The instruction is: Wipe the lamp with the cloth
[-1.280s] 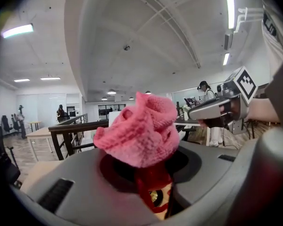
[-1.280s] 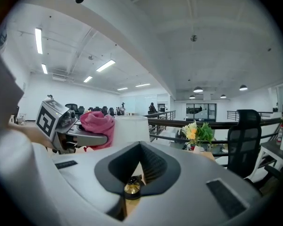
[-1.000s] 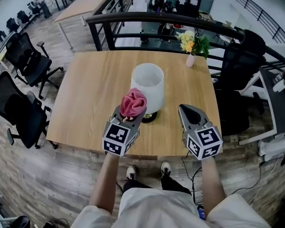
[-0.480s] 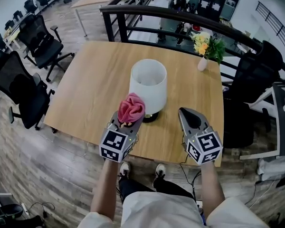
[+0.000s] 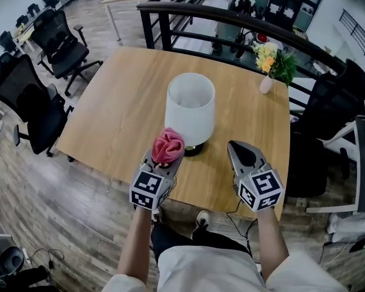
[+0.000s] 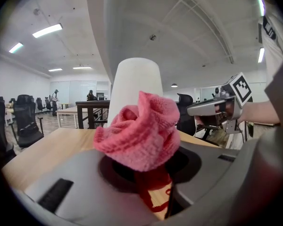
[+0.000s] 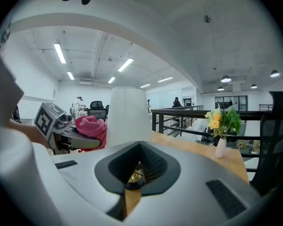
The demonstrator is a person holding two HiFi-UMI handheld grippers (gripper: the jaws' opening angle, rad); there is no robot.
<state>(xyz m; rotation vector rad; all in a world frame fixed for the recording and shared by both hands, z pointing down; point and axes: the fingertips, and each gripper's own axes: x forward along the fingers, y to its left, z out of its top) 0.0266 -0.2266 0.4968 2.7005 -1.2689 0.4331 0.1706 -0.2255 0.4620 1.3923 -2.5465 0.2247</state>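
The lamp has a white shade (image 5: 190, 105) (image 6: 132, 86) (image 7: 127, 114) on a dark base (image 5: 192, 149) and stands mid-table. A bunched pink cloth (image 5: 168, 146) (image 6: 141, 131) (image 7: 90, 126) sticks up from my left gripper (image 5: 162, 162) (image 6: 153, 182), which is shut on it just in front of the lamp's lower edge; I cannot tell if cloth and shade touch. My right gripper (image 5: 233, 146) (image 7: 134, 178) is shut and empty, to the right of the lamp base and apart from it.
The wooden table (image 5: 115, 102) carries a small vase of flowers (image 5: 266, 84) (image 7: 220, 147) at its far right corner. Black office chairs (image 5: 30, 102) stand to the left, another chair (image 5: 328, 120) to the right. A dark railing (image 5: 231, 29) runs behind the table.
Both grippers have sunk a little toward the table. The cloth, earlier in front of the shade's side, is now low by the shade's bottom edge.
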